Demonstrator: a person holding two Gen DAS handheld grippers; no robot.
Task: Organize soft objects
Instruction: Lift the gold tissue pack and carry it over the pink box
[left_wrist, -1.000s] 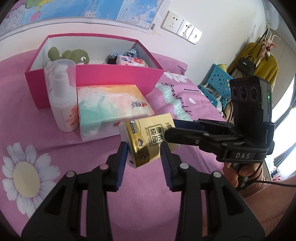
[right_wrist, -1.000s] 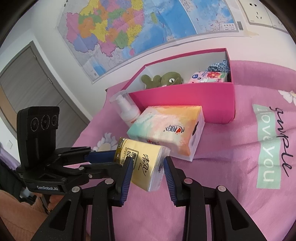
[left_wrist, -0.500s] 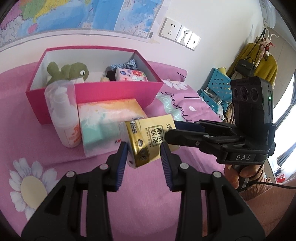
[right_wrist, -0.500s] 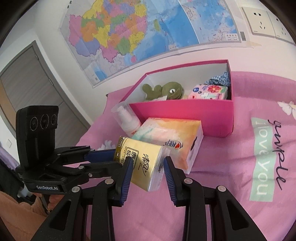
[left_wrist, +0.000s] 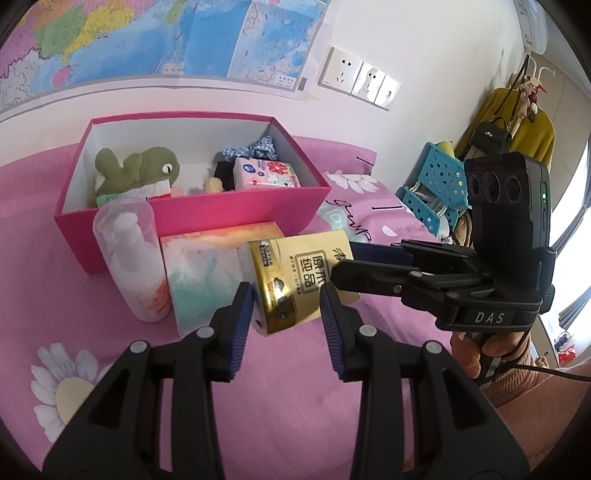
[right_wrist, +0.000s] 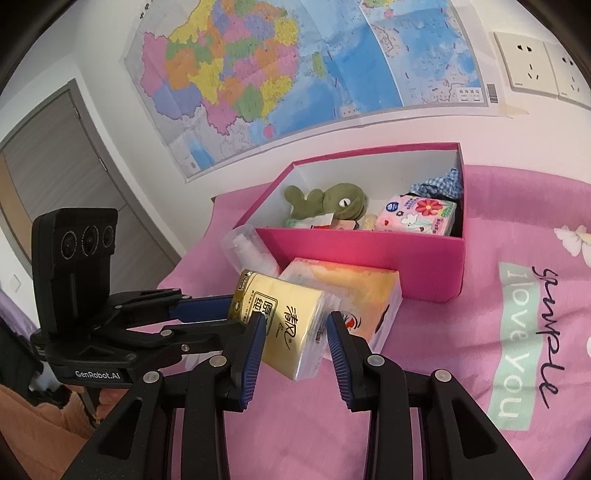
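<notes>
Writing shows in several places: "DAS" on the body of the right gripper (left_wrist: 354, 273), "GenRobot.AI" on the body of the left gripper (right_wrist: 236, 317), and "love you" in dark script on the pink flower-print bedspread (right_wrist: 517, 369). The gold plastic-wrapped tissue pack (left_wrist: 295, 284) printed with Chinese characters is held just in front of the open magenta cardboard box (left_wrist: 236, 210), above the bedspread, with both grippers meeting at it from opposite sides. The left gripper's blue-padded fingers (left_wrist: 240, 314) flank one end of the pack; the right gripper's flank the other, though whether either pair presses the wrap or merely brackets it is hard to judge. Between pack and box lies a pastel soft tissue packet (right_wrist: 354, 295) with a red logo, and beside it, against the box's front corner, stands a white pump bottle (left_wrist: 136, 266) under a clear cap. Inside the box sit a green plush frog (right_wrist: 325, 203), a floral-printed tissue packet (right_wrist: 417, 214) and a blue checked cloth (right_wrist: 443, 184).
</notes>
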